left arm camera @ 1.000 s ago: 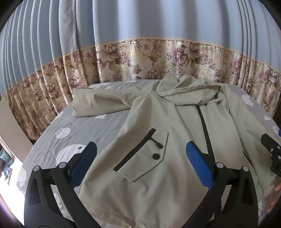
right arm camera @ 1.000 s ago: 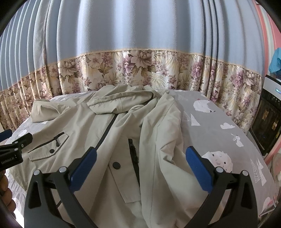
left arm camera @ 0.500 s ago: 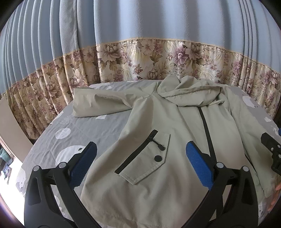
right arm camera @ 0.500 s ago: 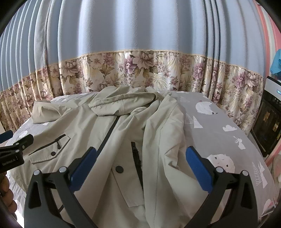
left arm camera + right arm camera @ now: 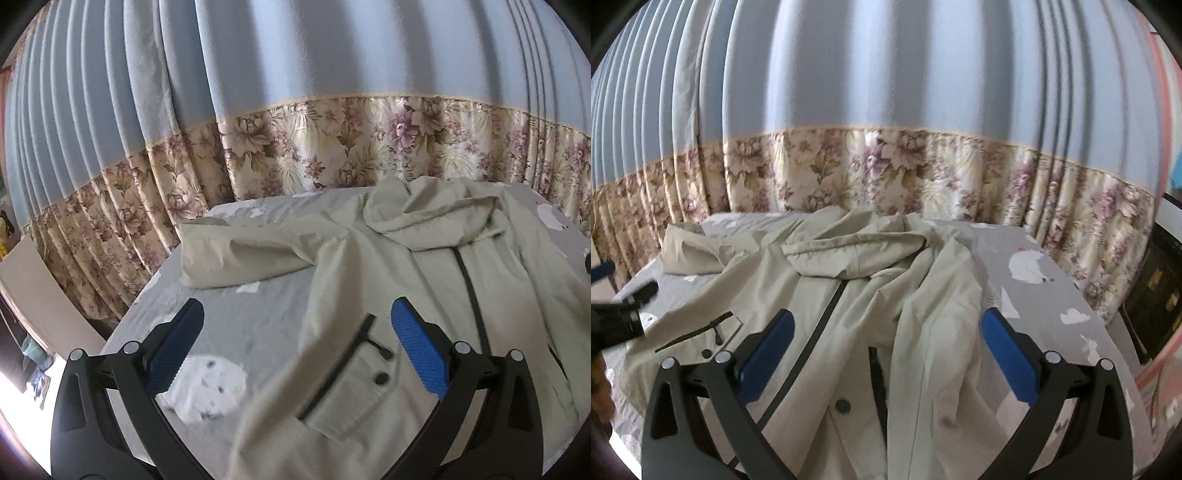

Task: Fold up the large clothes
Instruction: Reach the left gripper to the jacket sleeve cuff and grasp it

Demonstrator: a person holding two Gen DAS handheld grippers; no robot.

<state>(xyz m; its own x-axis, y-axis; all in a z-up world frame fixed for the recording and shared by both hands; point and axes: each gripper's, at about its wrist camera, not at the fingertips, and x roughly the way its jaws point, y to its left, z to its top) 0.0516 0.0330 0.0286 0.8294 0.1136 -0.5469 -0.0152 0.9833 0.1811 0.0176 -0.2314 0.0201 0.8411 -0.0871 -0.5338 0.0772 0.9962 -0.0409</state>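
- The jacket [image 5: 417, 295] is lying front up on the bed [image 5: 258, 306], hood [image 5: 439, 218] toward the curtain [image 5: 295, 110], zip [image 5: 471, 291] running down the middle.
- The left gripper [image 5: 295, 332] is hovering with jaws wide and holding nothing, its blue pads [image 5: 177, 343] apart over the jacket's edge and the bare sheet beside it.
- The right gripper [image 5: 886, 339] is also standing wide and empty, poised above the bunched half of the jacket.
- 1 sleeve [image 5: 240, 258] is lying stretched sideways across the sheet, away from the body, probably laid out so it can be folded inward.
- The other sleeve [image 5: 934, 314] is already lying over the front panel in a long ridge, next to a pocket [image 5: 849, 398] with a button.
- Judging by this, the folding is at an early stage: neither gripper is touching cloth, and the spread sleeve looks like the next thing to take.
- The fabric looks light and crumply, so a pinch near a seam or cuff would likely carry it better than a grab at loose cloth.
- The bed is wearing a grey sheet with white animal prints and is bearing the jacket alone.
- The room is showing a blue pleated curtain with a floral band along its lower part, and a dark appliance [image 5: 1156, 291] at the right edge, too blurred to identify.
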